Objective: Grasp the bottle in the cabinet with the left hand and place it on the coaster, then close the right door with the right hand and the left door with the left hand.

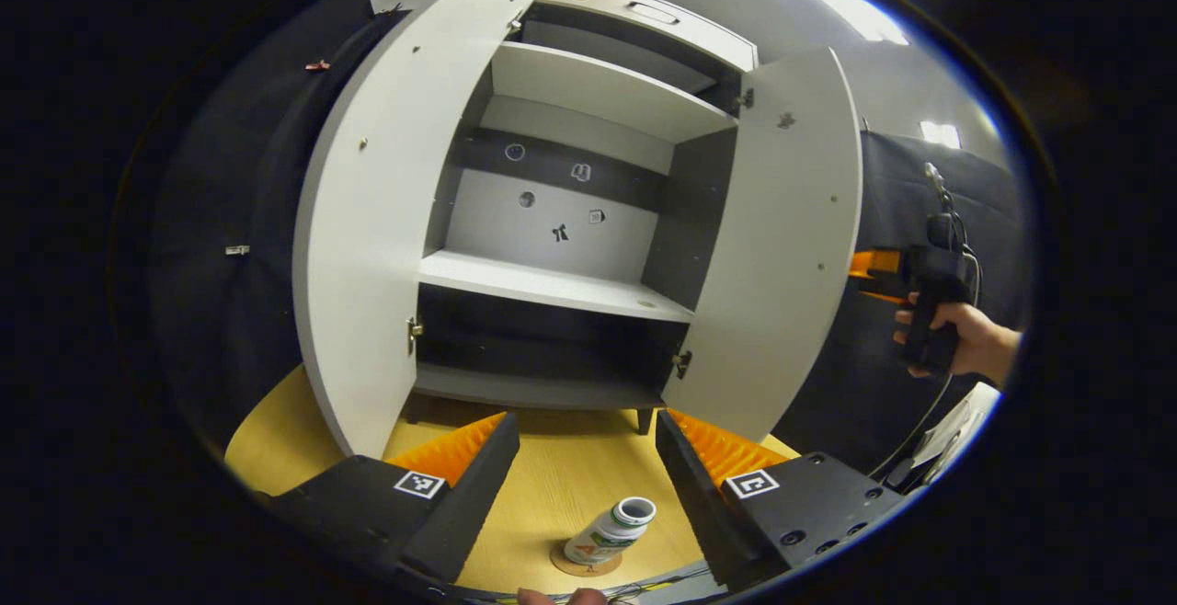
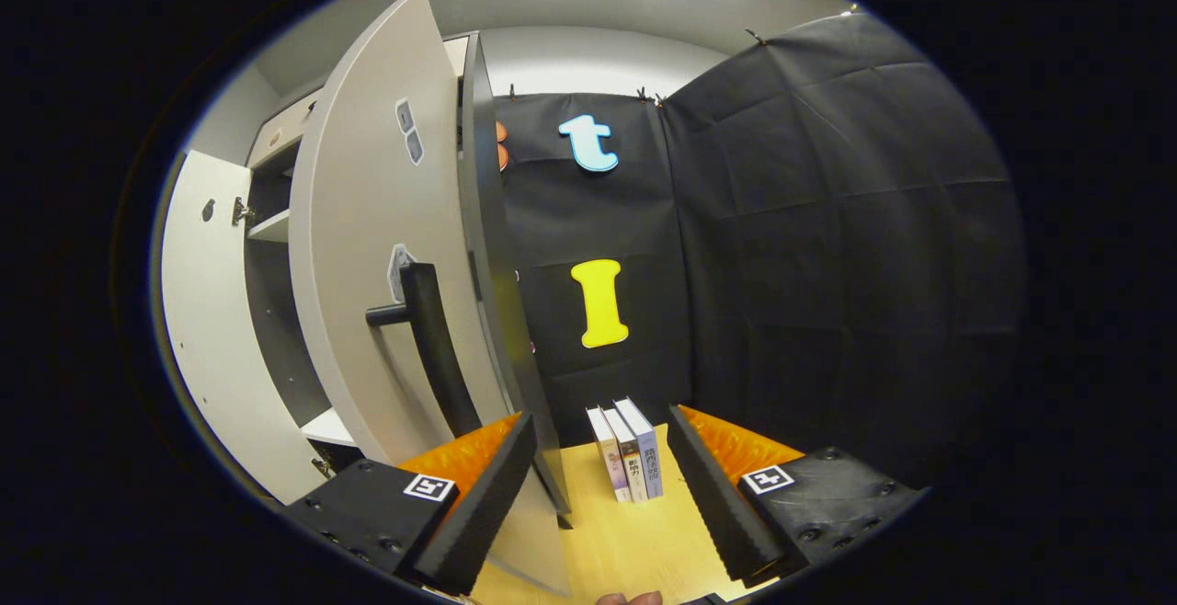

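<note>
The left gripper (image 1: 587, 476) is spread wide with nothing between its fingers. Just ahead of them and low, between the two fingers in the left gripper view, a small white plastic bottle with a white cap and a green-and-orange label (image 1: 611, 530) stands on a round brown coaster (image 1: 585, 564), which lies on the pale yellow wooden table (image 1: 552, 485).

Farther ahead of that gripper rises the tall grey cabinet with dark inner panels (image 1: 561, 228), both doors swung open. Its left door (image 1: 386, 219) is a wide light-grey panel standing out toward the gripper on its left; its right door (image 1: 782, 246) stands out on the gripper's right. Inside, the white middle shelf (image 1: 552, 285) and the upper shelf (image 1: 607, 90) are bare, and the dark bottom compartment (image 1: 542, 352) holds nothing that can be made out.

Beyond the right door, a person's hand (image 1: 956, 338) grips the handle of the other tool.

The right gripper (image 2: 602, 485) is likewise spread wide and holds nothing. Ahead and to its left stands the right door's outer face (image 2: 368, 292) with a black bar handle (image 2: 432, 348); the left finger is close to the door's lower edge, though contact cannot be told. Straight ahead between the fingers, three thin upright books (image 2: 630, 449) stand together on the table.
</note>
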A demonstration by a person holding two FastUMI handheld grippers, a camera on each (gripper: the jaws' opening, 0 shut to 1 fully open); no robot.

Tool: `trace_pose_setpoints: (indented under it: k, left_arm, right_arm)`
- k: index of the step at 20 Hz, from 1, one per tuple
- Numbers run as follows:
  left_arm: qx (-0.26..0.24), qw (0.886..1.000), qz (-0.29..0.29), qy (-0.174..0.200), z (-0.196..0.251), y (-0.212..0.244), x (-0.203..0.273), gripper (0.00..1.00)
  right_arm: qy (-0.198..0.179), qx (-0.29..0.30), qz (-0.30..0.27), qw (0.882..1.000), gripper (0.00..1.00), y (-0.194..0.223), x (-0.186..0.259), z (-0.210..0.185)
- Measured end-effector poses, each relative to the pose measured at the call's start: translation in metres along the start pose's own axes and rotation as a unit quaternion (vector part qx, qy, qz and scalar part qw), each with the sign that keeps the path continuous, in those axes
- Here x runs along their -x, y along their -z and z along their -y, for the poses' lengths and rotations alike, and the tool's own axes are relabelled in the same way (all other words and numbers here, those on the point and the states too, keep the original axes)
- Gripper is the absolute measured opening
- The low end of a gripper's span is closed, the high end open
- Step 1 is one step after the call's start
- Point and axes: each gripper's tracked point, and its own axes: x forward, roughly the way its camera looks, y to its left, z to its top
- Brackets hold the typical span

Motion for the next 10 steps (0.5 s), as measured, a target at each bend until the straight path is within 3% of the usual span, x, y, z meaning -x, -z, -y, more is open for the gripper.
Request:
trace_pose_setpoints:
  k: [10]
  left_arm:
    - [-0.036,0.997,0.039,-0.058,-0.037,-0.059,0.032,0.95]
  right_arm:
    - [-0.108,-0.014,-0.019,0.994,0.98,0.025,0.004,-0.139]
